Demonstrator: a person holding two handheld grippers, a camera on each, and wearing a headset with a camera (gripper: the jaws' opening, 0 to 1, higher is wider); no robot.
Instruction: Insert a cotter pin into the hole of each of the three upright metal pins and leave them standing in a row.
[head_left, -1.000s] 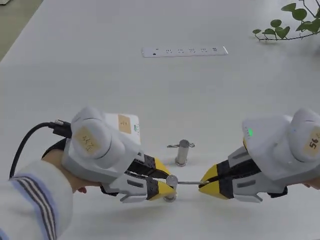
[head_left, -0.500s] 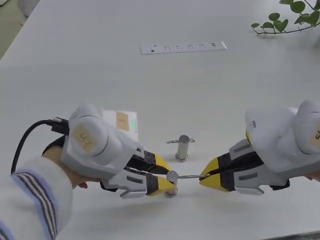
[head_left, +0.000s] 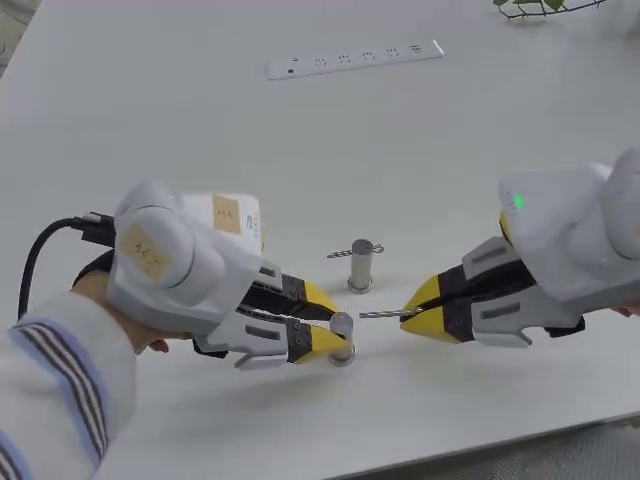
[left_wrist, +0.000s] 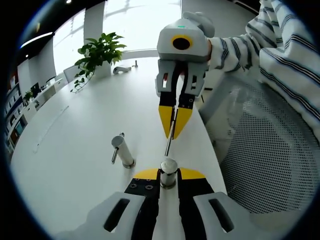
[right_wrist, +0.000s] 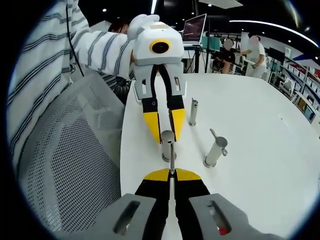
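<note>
Withdrawn, right fingers (head_left: 428, 328) pinch cotter pin (head_left: 385, 314); left fingers (head_left: 318, 341) clench pin (head_left: 341, 325) (third pin (right_wrist: 194, 111) beyond).

Left hand-held gripper (head_left: 328, 326) lies low and level, pointing right, jaws clamped on an upright metal pin (head_left: 342, 324); right hand-held gripper (head_left: 408, 313) faces it tip to tip, jaws pinched on a cotter pin (head_left: 380, 314); a striped sleeve (head_left: 50, 390) covers the left forearm.
</note>
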